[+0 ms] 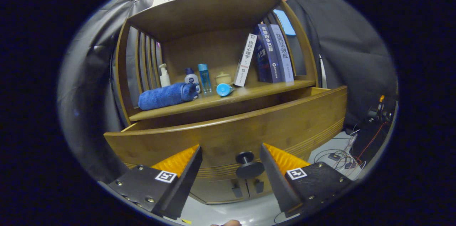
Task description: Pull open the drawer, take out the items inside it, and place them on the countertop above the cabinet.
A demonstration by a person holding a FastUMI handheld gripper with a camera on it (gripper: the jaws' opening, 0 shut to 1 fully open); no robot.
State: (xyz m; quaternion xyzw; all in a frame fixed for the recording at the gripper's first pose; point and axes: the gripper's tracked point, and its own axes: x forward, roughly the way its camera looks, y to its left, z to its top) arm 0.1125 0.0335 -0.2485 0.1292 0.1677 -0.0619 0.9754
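Two fingers of the hand-held gripper (231,154) stand wide apart, clamped on nothing, with the dark round knob (248,164) of the drawer (228,137) in the gap between them and touching neither. The drawer is pulled out from the wooden cabinet (217,108); its front panel fills the space just beyond the fingertips, and its inside cannot be seen from this low angle. Below the knob, two small dark door handles (247,187) sit side by side on the cabinet's lower doors. Above the drawer runs the table (256,90), the cabinet's top surface under an upper shelf. On it, from left to right, lie a rolled blue towel (167,95), a white pump bottle (164,75) behind it, a white bottle with a blue cap (191,76), a clear blue bottle (204,77), a small cream lidded jar (223,77), and a light blue round object (224,89) tipped on its side near the front edge. Farther right, a white book (245,59) leans against two upright darker books (273,53). On the floor to the far right, loose cables (342,154) trail beside dark equipment.
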